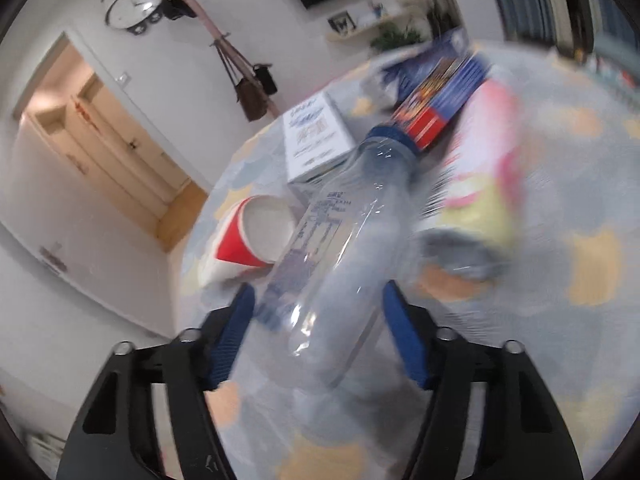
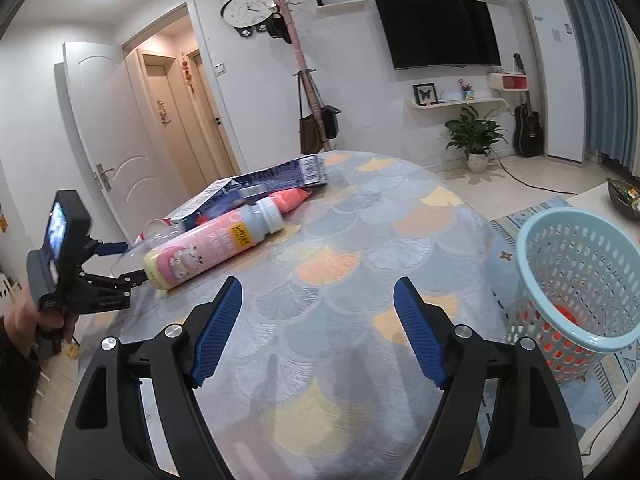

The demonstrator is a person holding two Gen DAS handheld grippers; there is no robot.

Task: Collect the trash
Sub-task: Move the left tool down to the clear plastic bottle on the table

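A clear plastic bottle (image 1: 344, 248) with a blue cap lies on the round table (image 2: 360, 216), its base between the open blue fingers of my left gripper (image 1: 318, 312); no contact shows. Beside it lie a red paper cup (image 1: 252, 236), a white box (image 1: 316, 136), a blue-red carton (image 1: 440, 96) and a pink-yellow bottle (image 1: 480, 168), blurred. In the right wrist view the pink bottle (image 2: 212, 248), the blue carton (image 2: 276, 180) and the left gripper (image 2: 120, 264) at the table's left edge show. My right gripper (image 2: 318, 292) is open and empty over the table's near part.
A light blue mesh basket (image 2: 576, 280) stands on the floor right of the table, with something red inside. A coat rack (image 2: 312, 92), a potted plant (image 2: 476, 136) and a guitar (image 2: 528, 120) stand by the far wall. A door (image 2: 104, 140) is open at left.
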